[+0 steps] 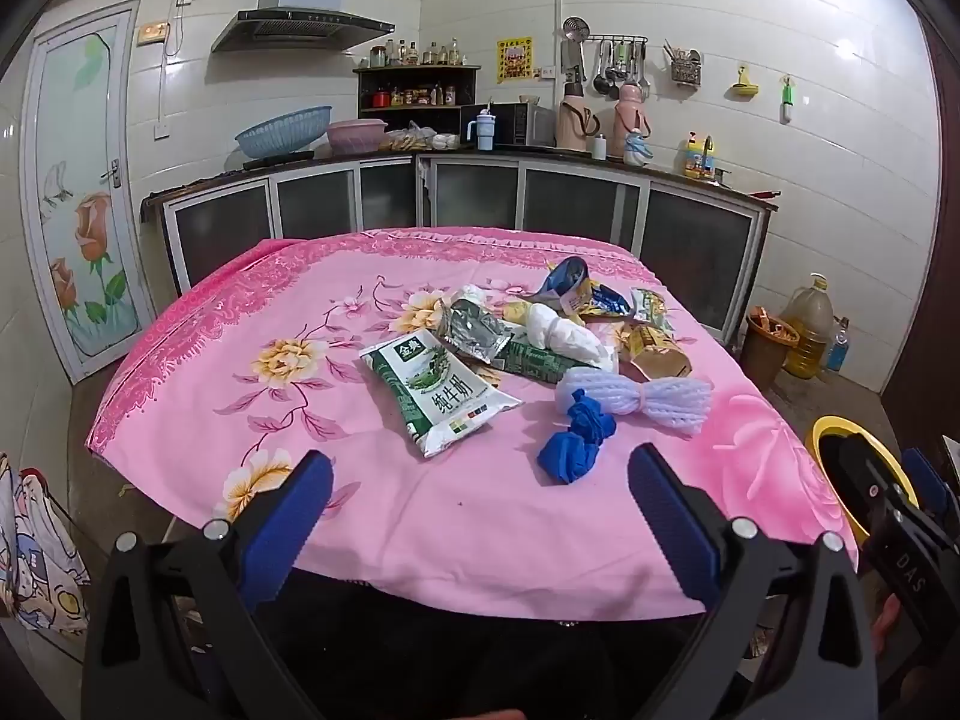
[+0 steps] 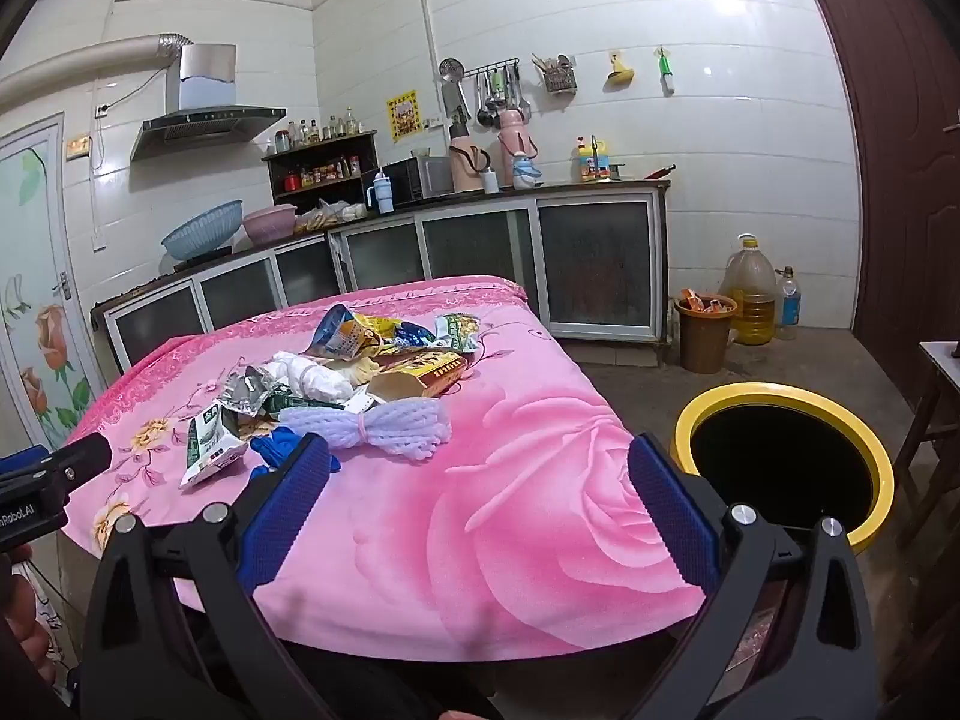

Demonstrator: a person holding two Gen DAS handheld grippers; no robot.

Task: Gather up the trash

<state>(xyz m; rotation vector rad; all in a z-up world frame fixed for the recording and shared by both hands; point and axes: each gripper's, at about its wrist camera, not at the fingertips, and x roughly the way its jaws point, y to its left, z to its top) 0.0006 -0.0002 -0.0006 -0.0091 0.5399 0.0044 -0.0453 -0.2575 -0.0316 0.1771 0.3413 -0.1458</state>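
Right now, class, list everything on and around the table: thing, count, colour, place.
tablecloth: one, pink floral, over the table
milk pouch: one, green and white, near side of the pile
glove: one, blue, crumpled, nearest the table's front edge
foam net: one, white, tied at the middle, beside the glove
wrappers: several, mixed colours, far side of the pile
bin: one, yellow rim, black inside, on the floor right of the table
left gripper: open, empty
right gripper: open, empty

Left gripper (image 1: 480, 483) jaws wide apart, right gripper (image 2: 480, 474) likewise, both angled downward
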